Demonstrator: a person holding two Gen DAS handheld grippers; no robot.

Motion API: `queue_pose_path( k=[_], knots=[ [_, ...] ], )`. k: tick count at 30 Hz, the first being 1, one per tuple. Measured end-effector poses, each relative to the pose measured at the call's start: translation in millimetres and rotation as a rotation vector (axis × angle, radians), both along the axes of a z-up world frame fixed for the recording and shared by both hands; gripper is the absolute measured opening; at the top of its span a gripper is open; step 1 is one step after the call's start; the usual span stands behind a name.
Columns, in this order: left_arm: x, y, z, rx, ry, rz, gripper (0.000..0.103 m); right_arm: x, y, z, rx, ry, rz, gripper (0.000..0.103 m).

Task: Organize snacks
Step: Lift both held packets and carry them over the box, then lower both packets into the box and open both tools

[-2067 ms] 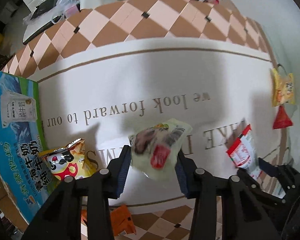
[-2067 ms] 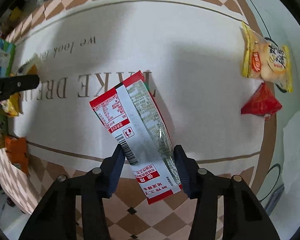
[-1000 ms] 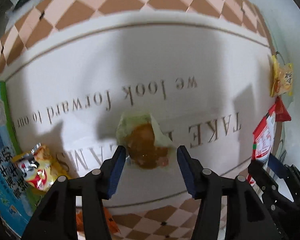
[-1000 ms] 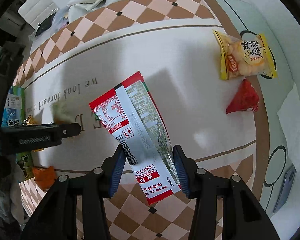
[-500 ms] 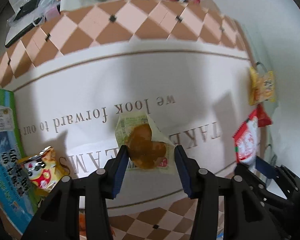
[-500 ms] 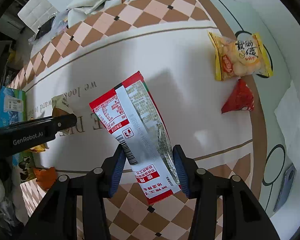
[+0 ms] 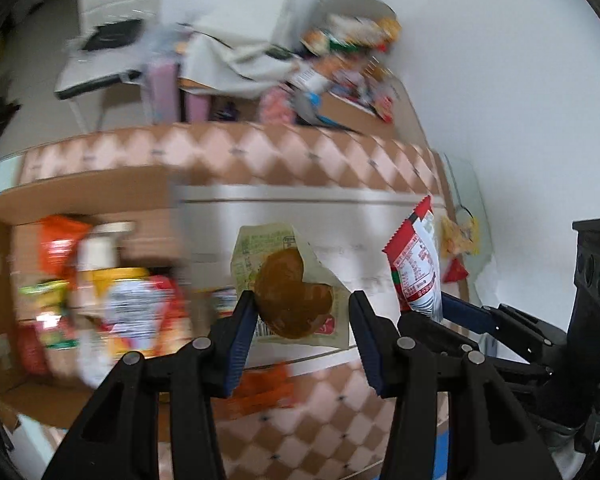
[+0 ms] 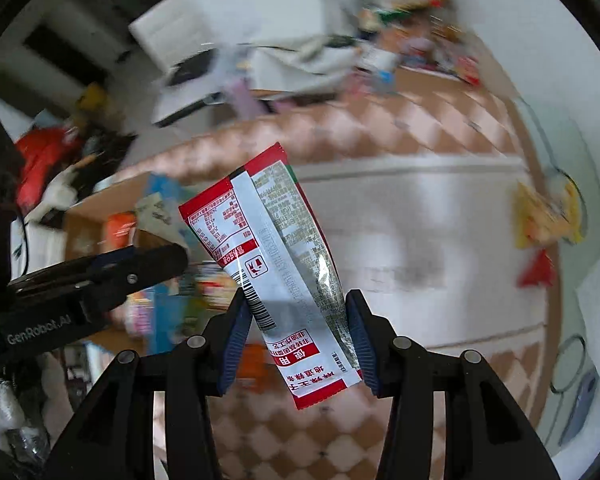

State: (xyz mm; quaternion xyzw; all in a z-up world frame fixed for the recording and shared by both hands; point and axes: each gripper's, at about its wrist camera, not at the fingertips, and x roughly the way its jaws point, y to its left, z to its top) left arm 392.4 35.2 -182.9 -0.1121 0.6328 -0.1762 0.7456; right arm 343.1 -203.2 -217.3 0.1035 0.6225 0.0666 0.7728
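Observation:
My left gripper (image 7: pixel 302 316) is shut on a pale green packet (image 7: pixel 288 292) with a brown cake inside, held up in the air. My right gripper (image 8: pixel 296 320) is shut on a long red-and-white snack packet (image 8: pixel 268 240), which sticks up from between the pads. In the left wrist view that red-and-white packet (image 7: pixel 416 268) shows close on the right. Left of both grippers and below them is an open cardboard box (image 7: pixel 80 196) with several blurred snack packs in it. In the right wrist view the left gripper (image 8: pixel 140 264) reaches in from the left, over the box (image 8: pixel 100 208).
A yellow snack bag (image 8: pixel 544 216) and a red triangular packet (image 8: pixel 536 270) lie at the right of the white tablecloth. An orange packet (image 7: pixel 260 388) lies near the front edge. Beyond the table are a pile of snacks (image 7: pixel 340 60) and a white chair (image 7: pixel 112 40).
The left jaws closed on the cake packet lying on the cloth. Both grippers then rose with their packets, and the box of snacks came into view at the left.

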Motion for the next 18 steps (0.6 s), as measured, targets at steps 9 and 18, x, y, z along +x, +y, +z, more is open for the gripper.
queue_pose_path(
  k=[9, 18],
  knots=[
    [-1, 176, -12, 0.146, 0.007, 0.182, 0.045, 50, 189, 11, -0.016, -0.013, 0.258, 0.051],
    [12, 245, -80, 0.217, 0.118, 0.233, 0.047, 94, 297, -48, -0.148, 0.104, 0.322, 0.051]
  ],
)
